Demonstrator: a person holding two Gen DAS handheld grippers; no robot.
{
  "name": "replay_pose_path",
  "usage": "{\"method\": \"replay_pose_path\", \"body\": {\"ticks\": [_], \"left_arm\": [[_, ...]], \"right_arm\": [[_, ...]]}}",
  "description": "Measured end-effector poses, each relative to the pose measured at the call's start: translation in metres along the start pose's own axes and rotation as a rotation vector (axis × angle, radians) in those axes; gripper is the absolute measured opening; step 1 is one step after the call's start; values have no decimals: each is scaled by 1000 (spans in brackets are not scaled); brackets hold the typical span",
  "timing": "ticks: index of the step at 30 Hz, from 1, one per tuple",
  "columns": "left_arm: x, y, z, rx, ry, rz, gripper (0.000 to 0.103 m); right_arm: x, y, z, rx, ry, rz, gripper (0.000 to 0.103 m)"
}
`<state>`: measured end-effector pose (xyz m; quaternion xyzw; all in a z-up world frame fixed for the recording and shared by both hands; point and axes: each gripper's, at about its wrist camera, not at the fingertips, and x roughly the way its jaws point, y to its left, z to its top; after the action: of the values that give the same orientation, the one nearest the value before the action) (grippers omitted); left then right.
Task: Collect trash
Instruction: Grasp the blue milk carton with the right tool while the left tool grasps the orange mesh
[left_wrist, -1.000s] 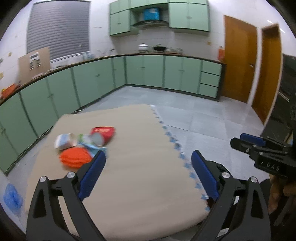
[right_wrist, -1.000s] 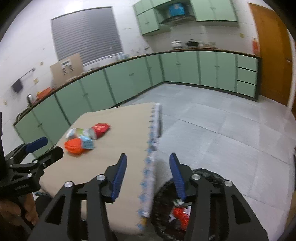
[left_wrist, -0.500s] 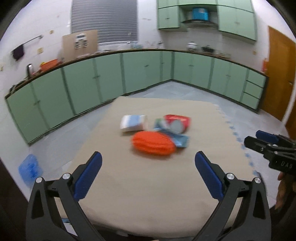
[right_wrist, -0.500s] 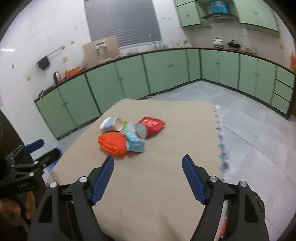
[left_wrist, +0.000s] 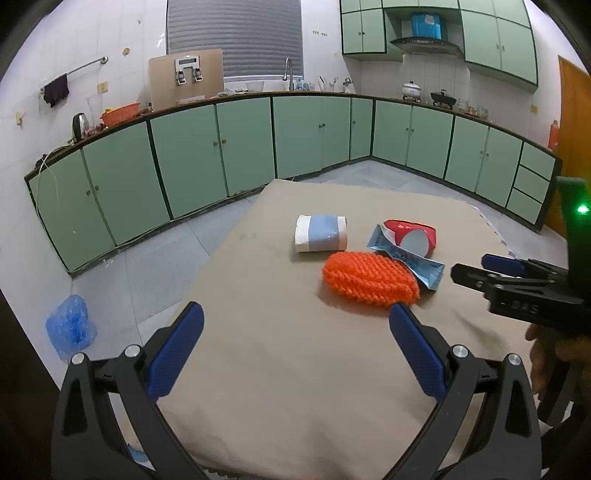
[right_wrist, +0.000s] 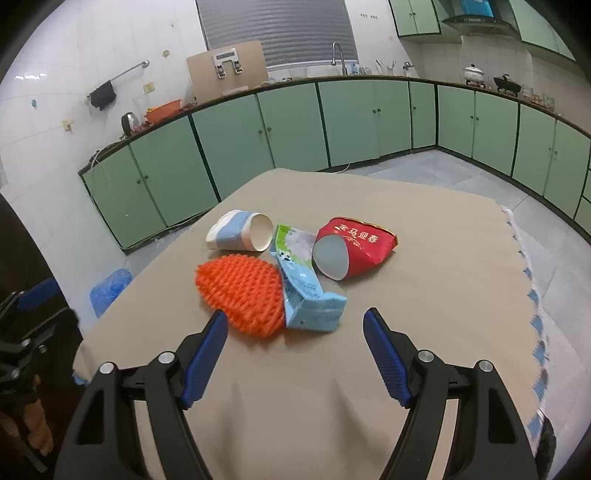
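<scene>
A small pile of trash lies on the beige table (left_wrist: 295, 369): an orange spiky pad (left_wrist: 369, 278) (right_wrist: 242, 293), a blue-and-white paper cup on its side (left_wrist: 320, 233) (right_wrist: 238, 235), a light blue carton (left_wrist: 410, 258) (right_wrist: 304, 291), and a red paper cup on its side (left_wrist: 415, 236) (right_wrist: 352, 245). My left gripper (left_wrist: 295, 321) is open and empty, short of the orange pad. My right gripper (right_wrist: 295, 325) is open and empty, just short of the pad and carton. The right gripper also shows at the right of the left wrist view (left_wrist: 476, 271).
Green kitchen cabinets (left_wrist: 240, 147) line the walls behind the table. A blue plastic bag (left_wrist: 70, 326) (right_wrist: 110, 288) lies on the tiled floor to the left. The table's right edge has a blue-patterned fringe (right_wrist: 532, 295).
Both grippers have swung left from the table's right edge and the floor bin toward the trash pile, which now lies centred and closer. The right gripper's jaws have opened wider.
</scene>
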<state>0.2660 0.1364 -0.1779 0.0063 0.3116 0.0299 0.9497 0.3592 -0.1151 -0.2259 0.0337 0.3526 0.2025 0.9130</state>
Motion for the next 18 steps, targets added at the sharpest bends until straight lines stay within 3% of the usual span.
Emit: {"method": "replay_pose_path", "body": {"ticks": [9, 15, 18], "left_arm": [[30, 3, -1, 1, -43, -88, 97], [49, -2, 1, 41, -33, -78, 97], [55, -1, 2, 45, -27, -78, 97]], "right_arm": [[46, -15, -2, 23, 53, -12, 70], [58, -22, -1, 32, 76, 3, 64], [63, -23, 0, 24, 99, 14, 51]]}}
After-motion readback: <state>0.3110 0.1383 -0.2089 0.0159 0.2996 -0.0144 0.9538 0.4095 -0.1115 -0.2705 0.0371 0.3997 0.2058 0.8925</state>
